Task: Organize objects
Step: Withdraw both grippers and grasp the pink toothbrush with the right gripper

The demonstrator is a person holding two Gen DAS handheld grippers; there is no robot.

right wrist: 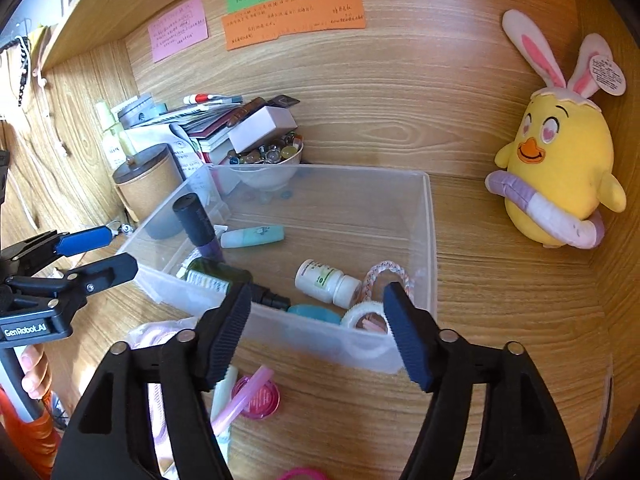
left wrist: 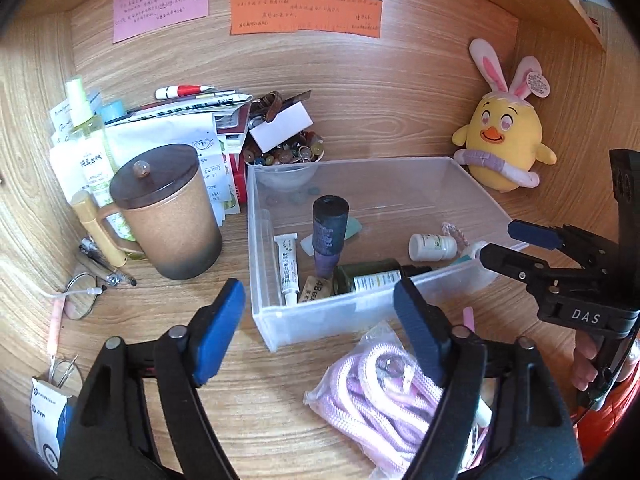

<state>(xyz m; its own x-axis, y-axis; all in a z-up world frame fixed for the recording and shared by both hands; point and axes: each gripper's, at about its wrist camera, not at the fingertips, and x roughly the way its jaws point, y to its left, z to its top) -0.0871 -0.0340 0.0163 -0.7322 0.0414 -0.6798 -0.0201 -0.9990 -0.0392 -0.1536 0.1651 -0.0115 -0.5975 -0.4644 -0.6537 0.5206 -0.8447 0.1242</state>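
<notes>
Both wrist cameras look steeply down, close over the desk, sharing the clear bin (left wrist: 360, 312) (right wrist: 428, 240); each sees the other gripper at its edge.

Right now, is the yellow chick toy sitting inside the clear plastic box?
No, the yellow chick toy stands on the wooden shelf against the wall, apart from the clear plastic box.

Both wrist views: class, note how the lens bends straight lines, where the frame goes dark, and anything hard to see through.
Left wrist view: the clear bin has bowed edges, the corners fall to black, and the left gripper looms large. Right wrist view: the wooden back wall curves, the light is soft and even, and the bin's frosted front wall blurs the tape roll behind it.
</notes>
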